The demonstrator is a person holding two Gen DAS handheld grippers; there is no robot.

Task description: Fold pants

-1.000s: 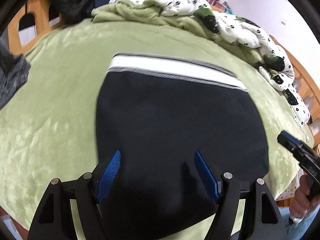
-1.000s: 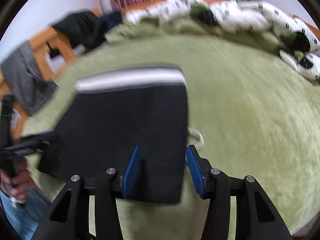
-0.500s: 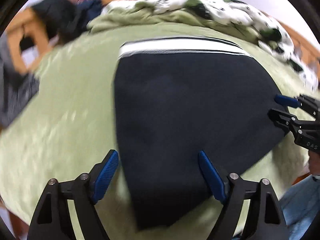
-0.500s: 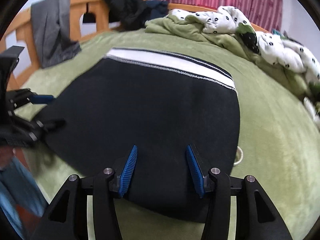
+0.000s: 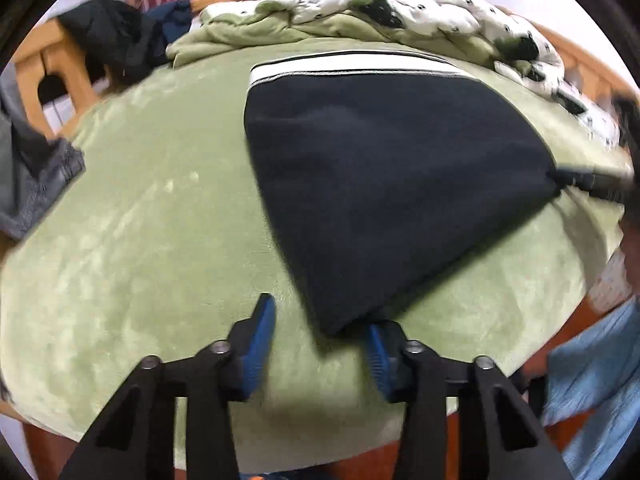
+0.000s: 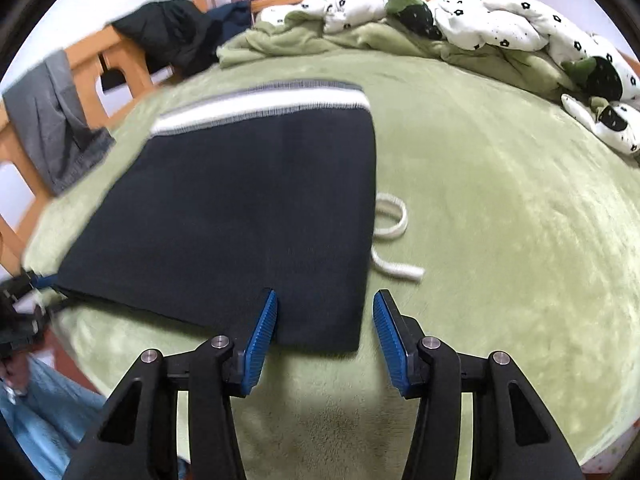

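Note:
Folded black pants (image 5: 384, 184) with a white and grey waistband lie flat on the green bed blanket (image 5: 140, 240). They also show in the right wrist view (image 6: 240, 216), with a white drawstring (image 6: 394, 236) sticking out at their right edge. My left gripper (image 5: 320, 344) is open, its near corner of the pants just between the fingertips. My right gripper (image 6: 325, 332) is open around the pants' near right corner. In the left wrist view the right gripper (image 5: 592, 180) is blurred at the pants' right corner.
A crumpled white spotted duvet (image 6: 460, 20) and a green blanket are heaped at the far side. Dark clothes (image 5: 116, 40) and a grey garment (image 6: 52, 120) hang on the wooden bed frame (image 5: 48, 68) at the left. The person's blue jeans (image 5: 592, 368) are at the near edge.
Both grippers have drawn back toward the near edge of the bed. The left one has shifted left, off the cloth to its near corner. The pants lie as before.

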